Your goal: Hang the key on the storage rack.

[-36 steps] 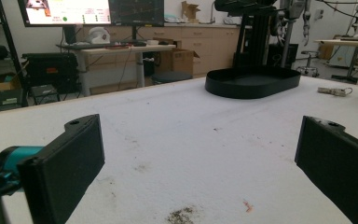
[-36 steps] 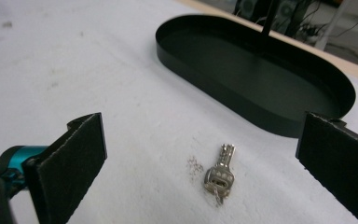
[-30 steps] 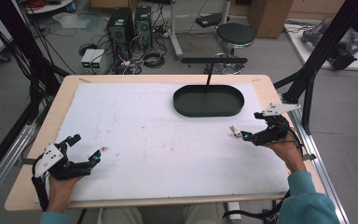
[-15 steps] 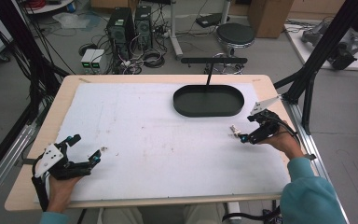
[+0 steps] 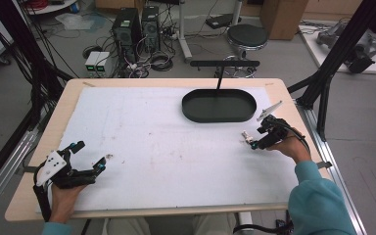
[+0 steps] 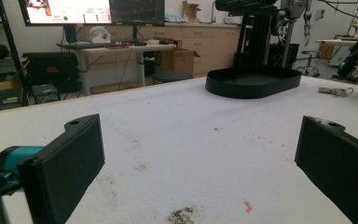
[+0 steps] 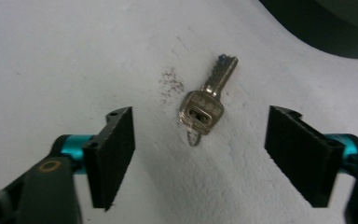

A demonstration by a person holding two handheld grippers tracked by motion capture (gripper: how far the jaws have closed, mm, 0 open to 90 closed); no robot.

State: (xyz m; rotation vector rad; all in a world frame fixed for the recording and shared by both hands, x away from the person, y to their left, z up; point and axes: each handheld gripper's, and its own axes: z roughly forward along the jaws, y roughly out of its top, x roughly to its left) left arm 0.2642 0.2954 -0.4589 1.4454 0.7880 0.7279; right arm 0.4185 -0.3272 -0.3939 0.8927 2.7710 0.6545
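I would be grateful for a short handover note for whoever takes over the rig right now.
Right claw: open, jaws have just been closing, either side of the key, not yet touching it.
Left claw: open, nothing in it, at the near left of the table.
Key: flat on the table, near the black tray.
Done: the approach to the key.
Left: grip and lift the key; probably place it in the tray.

Robotics lab or workshop. Wooden table [image 5: 66, 105] with white mat sits inside a black metal camera rig frame [image 5: 335, 61]. Beyond its far edge: desktop PC towers [image 5: 137, 27], tangled cables [image 5: 154, 61], a black stool [image 5: 247, 36], cardboard boxes [image 5: 281, 14] on grey floor. Left gripper view: monitors [image 6: 91, 11], wooden cabinets [image 6: 191, 39], cluttered desk [image 6: 121, 49].
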